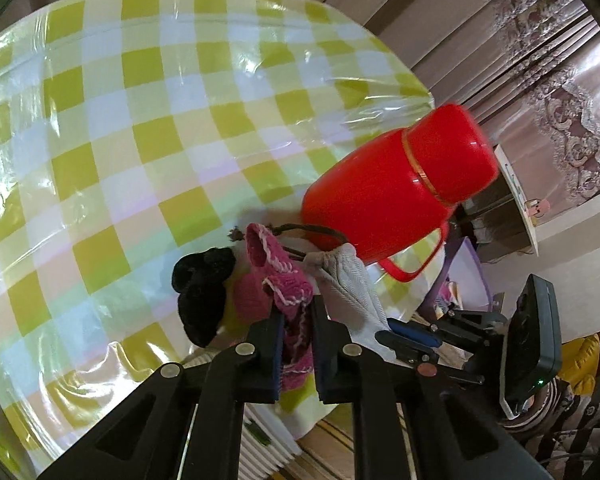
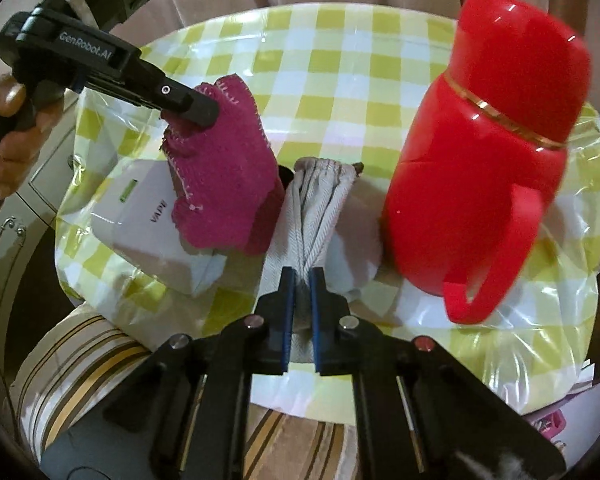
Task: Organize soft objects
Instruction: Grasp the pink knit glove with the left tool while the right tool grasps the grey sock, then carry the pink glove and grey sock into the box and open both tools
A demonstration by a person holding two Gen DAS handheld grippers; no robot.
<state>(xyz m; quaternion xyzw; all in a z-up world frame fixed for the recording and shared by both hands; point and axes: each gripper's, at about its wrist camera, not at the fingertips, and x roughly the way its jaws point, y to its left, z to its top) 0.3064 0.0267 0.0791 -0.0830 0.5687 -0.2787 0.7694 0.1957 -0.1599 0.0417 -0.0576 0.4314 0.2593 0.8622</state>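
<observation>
Soft items crowd the checked tablecloth (image 1: 140, 120) beside a red flask (image 2: 480, 152) and a white box (image 2: 140, 216). Left gripper (image 1: 296, 344) clenches the pink knitted piece (image 2: 224, 168), lifted over the box; right gripper (image 2: 300, 292) pinches the grey cloth (image 2: 316, 208). A black fuzzy item (image 1: 200, 296) lies just beside them.

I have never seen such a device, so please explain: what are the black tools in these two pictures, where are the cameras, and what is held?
No machine here: a person holds two handheld clamp tools. Each carries a camera that looks along its jaws, hence two pictures.

In the left tool's picture, the left gripper is shut on a pink knitted cloth. In the right tool's picture, the right gripper is shut on a grey-white cloth; the left tool shows at upper left with the person's hand.

On the green checked table stand a red jug and a white box. A black fuzzy item lies beside the pink one.
</observation>
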